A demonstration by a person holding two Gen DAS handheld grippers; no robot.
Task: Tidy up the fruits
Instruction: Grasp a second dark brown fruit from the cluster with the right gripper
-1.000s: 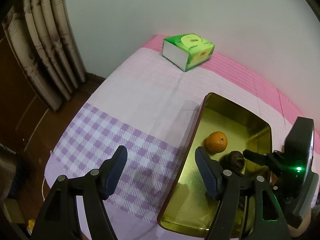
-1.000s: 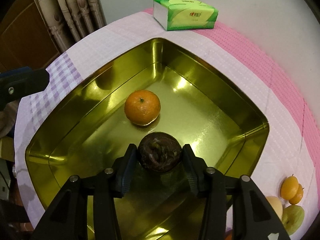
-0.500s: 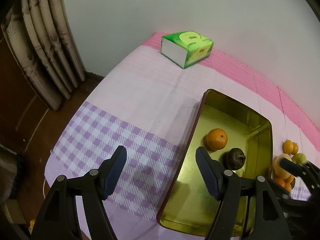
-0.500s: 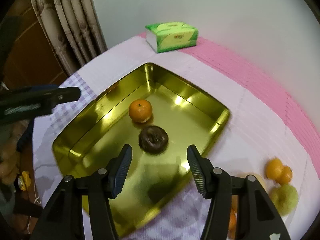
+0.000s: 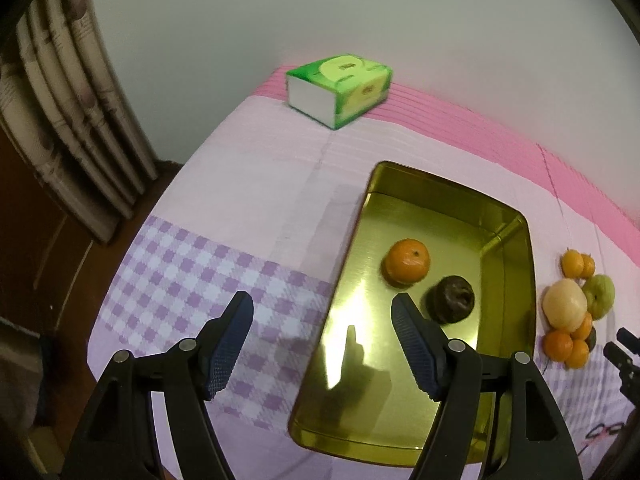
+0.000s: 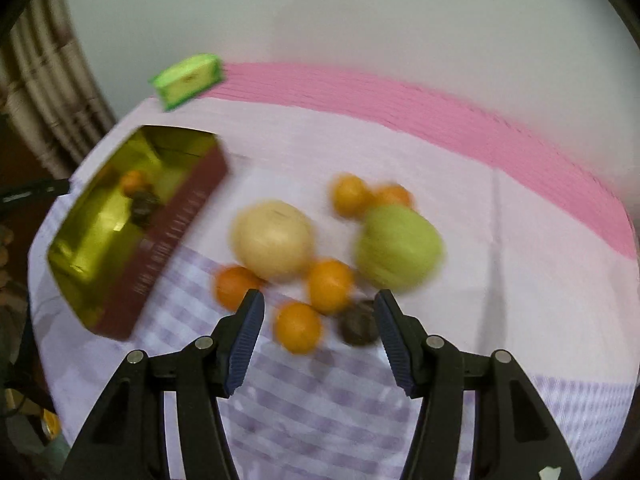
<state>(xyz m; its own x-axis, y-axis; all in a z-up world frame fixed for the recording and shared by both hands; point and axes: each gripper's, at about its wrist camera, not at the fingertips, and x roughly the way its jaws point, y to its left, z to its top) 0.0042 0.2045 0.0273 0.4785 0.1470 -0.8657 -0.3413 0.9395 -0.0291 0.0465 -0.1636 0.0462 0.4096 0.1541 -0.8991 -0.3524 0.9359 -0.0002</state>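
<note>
Fruit pile under the right gripper (image 6: 320, 334), both grippers empty.
Jaws apart on each; the left gripper (image 5: 322, 344) straddles the tray (image 5: 530, 280) edge, 1 orange (image 5: 407, 262) upper right.

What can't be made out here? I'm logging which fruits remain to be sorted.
- Right wrist view: motion blur smears the fruit pile; the dark fruit stays unidentifiable.
- Left wrist view: the right gripper is cut off by the edge.
- Tissue box lettering: too small.
</note>
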